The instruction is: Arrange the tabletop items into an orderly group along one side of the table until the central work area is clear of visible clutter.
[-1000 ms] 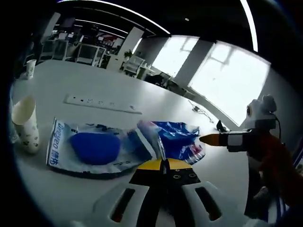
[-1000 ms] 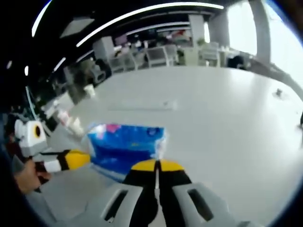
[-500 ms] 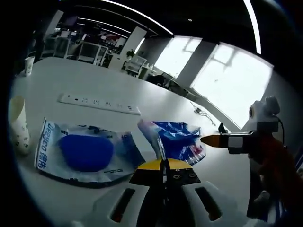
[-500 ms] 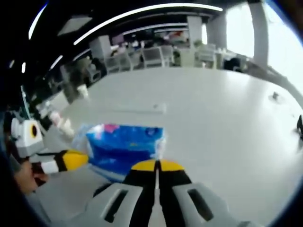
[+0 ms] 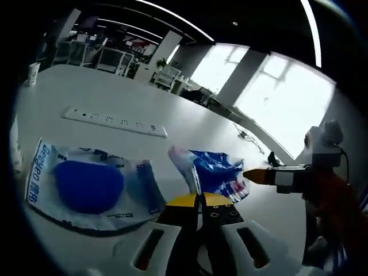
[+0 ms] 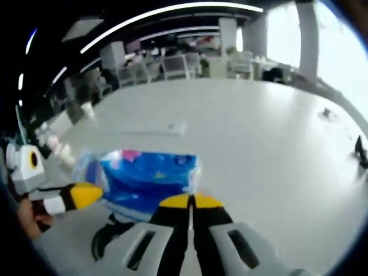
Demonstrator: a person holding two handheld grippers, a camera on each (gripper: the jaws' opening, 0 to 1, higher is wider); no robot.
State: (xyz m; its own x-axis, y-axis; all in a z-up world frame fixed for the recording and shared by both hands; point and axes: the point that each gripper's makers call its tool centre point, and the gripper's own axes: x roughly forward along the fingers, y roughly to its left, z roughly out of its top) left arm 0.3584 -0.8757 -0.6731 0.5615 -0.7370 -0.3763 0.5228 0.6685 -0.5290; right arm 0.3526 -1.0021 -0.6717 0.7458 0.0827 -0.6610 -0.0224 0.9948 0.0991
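A crinkled blue snack bag [image 5: 217, 169] hangs between my two grippers. My left gripper [image 5: 199, 199] is shut on its pale near edge. From the right of the left gripper view, my right gripper [image 5: 253, 175] reaches the bag's far side, its orange tip closed against it. In the right gripper view the same blue bag [image 6: 146, 178] spreads ahead of my right gripper [image 6: 190, 200], which is shut on its corner. The left gripper [image 6: 80, 195] holds the bag's opposite edge, and a dark shadow lies on the table beneath. A flat white-and-blue packet [image 5: 86, 184] lies on the white table [image 5: 172, 132].
A white power strip [image 5: 115, 122] lies across the table beyond the packet. A paper cup [image 5: 33, 73] stands far off at the left, and another cup [image 6: 60, 152] stands behind the bag. Cables [image 5: 247, 136] rest near the far edge. Office chairs and desks fill the background.
The blue bag has stayed fixed between both shut grippers while the table slid past. The white-and-blue packet and near cup have drifted left in the left gripper view. A shadow now shows under the bag.
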